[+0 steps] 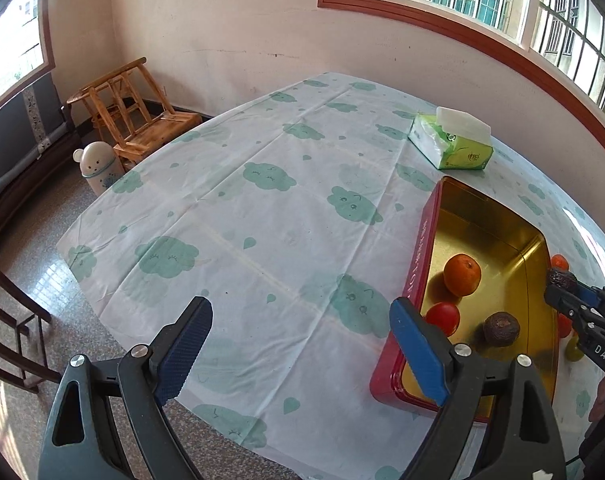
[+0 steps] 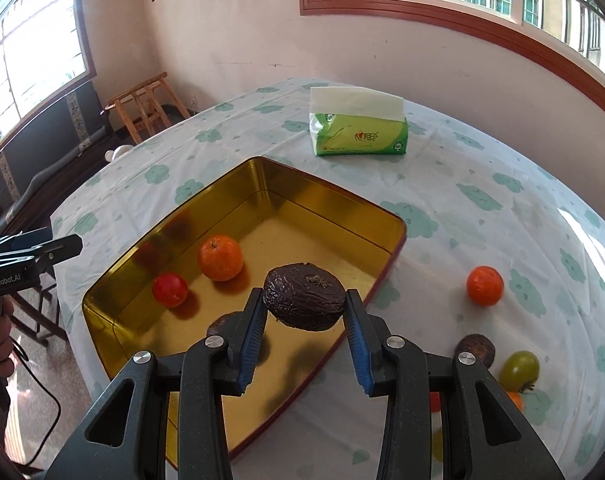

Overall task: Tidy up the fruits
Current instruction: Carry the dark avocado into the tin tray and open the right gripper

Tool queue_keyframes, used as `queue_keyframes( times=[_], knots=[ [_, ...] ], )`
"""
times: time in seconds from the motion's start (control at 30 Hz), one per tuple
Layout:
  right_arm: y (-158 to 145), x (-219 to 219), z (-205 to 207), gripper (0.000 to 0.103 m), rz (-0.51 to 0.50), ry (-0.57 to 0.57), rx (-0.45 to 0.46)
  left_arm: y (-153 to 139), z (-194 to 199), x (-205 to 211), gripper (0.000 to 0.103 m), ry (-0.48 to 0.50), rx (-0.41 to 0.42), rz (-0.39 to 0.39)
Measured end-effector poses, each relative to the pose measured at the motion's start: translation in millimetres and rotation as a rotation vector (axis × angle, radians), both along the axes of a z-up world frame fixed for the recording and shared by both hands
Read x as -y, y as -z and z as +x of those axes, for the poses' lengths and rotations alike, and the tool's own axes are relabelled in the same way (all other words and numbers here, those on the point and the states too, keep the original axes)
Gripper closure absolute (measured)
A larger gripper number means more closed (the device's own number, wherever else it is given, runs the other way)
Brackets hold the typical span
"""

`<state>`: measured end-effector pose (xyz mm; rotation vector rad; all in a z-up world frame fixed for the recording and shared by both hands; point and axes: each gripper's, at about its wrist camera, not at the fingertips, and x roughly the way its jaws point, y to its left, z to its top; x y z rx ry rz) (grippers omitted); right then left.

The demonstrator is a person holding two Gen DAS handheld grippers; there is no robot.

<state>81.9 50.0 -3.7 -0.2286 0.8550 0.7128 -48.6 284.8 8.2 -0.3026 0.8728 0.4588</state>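
Observation:
My right gripper (image 2: 303, 297) is shut on a dark wrinkled fruit (image 2: 302, 286), held above the near part of the gold-lined red tin (image 2: 322, 204). Inside the tin lie an orange (image 2: 220, 257), a red tomato (image 2: 169, 289) and another dark fruit (image 2: 221, 325), half hidden behind my finger. On the cloth to the right of the tin lie an orange (image 2: 485, 285), a dark fruit (image 2: 475, 350) and a green tomato (image 2: 519, 367). My left gripper (image 1: 300, 312) stands open and empty over the tablecloth, left of the tin (image 1: 498, 232).
A green tissue pack (image 2: 358, 132) stands behind the tin. Wooden stools (image 1: 134, 116) and a bear-shaped bin (image 1: 98, 166) stand on the floor past the table's left edge. A dark chair (image 1: 10, 328) is near the front left corner.

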Motion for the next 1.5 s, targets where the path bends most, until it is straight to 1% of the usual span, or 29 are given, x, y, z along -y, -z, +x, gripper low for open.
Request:
queue_keyframes(
  times=[0.27,0.57,0.8,1.5],
  knots=[
    [17,-33,5,0.063,-0.059,-0.049,-0.014,-1,-6,-15,0.015,-0.036,-0.012,-0.002],
    [30,-48,4,0.063,-0.106,-0.073,-0.009,1,-5,-22,0.015,-0.047,-0.019,-0.013],
    [39,-52,1,0.063,-0.133,-0.082,-0.011,5,-5,-23,0.015,-0.049,-0.026,-0.022],
    [35,-48,-4,0.062,-0.122,-0.079,-0.008,9,-3,-18,0.015,-0.034,-0.044,-0.022]
  ],
)
